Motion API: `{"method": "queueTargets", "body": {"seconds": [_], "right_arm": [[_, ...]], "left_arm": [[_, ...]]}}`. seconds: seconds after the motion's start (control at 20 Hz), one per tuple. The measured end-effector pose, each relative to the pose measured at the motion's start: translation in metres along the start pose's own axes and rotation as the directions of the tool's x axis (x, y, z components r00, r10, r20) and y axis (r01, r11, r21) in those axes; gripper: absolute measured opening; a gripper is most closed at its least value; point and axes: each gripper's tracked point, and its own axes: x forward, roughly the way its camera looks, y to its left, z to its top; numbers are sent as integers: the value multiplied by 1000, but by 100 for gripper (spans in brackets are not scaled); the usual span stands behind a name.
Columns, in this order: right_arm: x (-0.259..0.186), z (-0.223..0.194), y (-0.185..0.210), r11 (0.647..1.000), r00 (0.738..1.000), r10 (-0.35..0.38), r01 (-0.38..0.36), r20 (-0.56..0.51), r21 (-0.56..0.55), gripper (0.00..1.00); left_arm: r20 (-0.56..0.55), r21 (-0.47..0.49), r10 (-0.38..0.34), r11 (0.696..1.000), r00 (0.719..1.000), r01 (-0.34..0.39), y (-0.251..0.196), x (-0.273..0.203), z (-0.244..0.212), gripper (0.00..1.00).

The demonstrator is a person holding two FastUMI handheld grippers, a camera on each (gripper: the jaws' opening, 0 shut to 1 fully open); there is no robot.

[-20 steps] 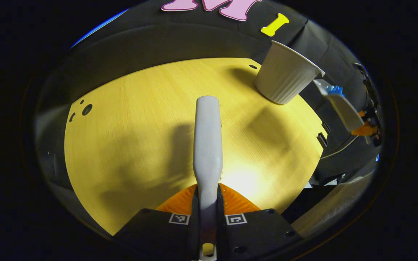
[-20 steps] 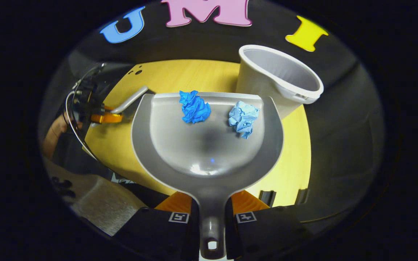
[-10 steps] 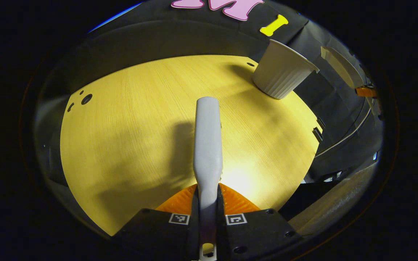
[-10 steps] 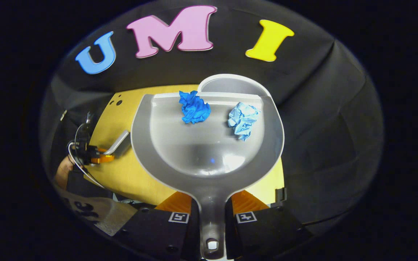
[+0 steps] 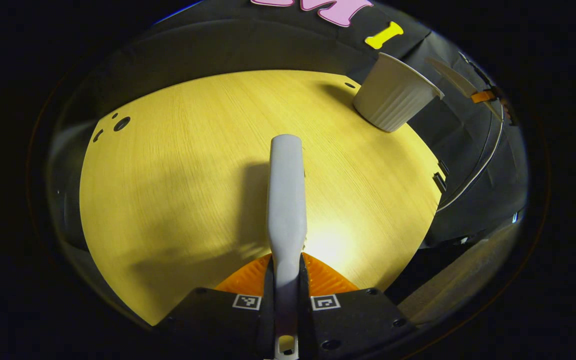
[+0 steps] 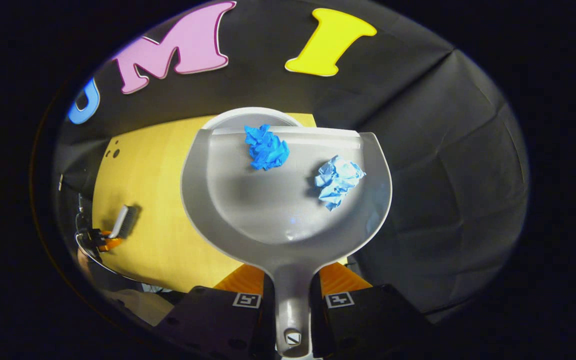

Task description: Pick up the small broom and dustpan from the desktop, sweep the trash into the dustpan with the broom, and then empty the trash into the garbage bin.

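Observation:
My left gripper [image 5: 286, 277] is shut on the grey broom [image 5: 286, 200], which points forward low over the yellow wooden table [image 5: 178, 165]. In the right gripper view that broom [image 6: 120, 222] shows small at the far left. My right gripper [image 6: 292, 280] is shut on the handle of the grey dustpan [image 6: 278, 220], held up in the air. A dark blue paper ball [image 6: 266, 147] lies near the pan's front lip and a light blue paper ball [image 6: 338, 180] lies to its right. The white bin's rim [image 6: 248, 114] peeks out just behind the lip. In the left gripper view the dustpan [image 5: 453, 77] hangs above and right of the bin [image 5: 393, 100].
The bin stands at the table's far right corner, close to the black cloth wall [image 6: 443, 165]. Small holes [image 5: 120, 123] mark the table's far left. The table's right edge [image 5: 435, 180] carries dark brackets, and a cable [image 5: 483, 155] hangs beyond it.
The right gripper has raised the dustpan and carried it over toward the bin, which is now mostly hidden behind the pan. The light blue ball shifted slightly. The left gripper and broom barely moved.

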Motion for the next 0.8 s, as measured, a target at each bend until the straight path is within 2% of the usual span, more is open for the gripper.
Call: {"method": "queueTargets", "body": {"seconds": [0.3, 0.45, 0.65, 0.8], "right_arm": [[10, 8, -13, 979, 992, -116, 105, -52, -175, 32], [11, 13, -23, 951, 983, -176, 158, -47, -265, 32], [11, 11, -26, 924, 977, -210, 183, -45, -336, 31], [14, 10, -32, 884, 964, -261, 215, -56, -415, 32]], "left_arm": [[-7, -44, 22, 999, 1000, -23, 8, 4, -12, 22], [-11, -54, 16, 998, 1000, -16, 10, 5, -15, 22], [-15, -40, 14, 999, 1000, -15, 8, 7, -15, 22], [-19, -31, 12, 999, 1000, -13, 9, 8, -16, 22]]}}
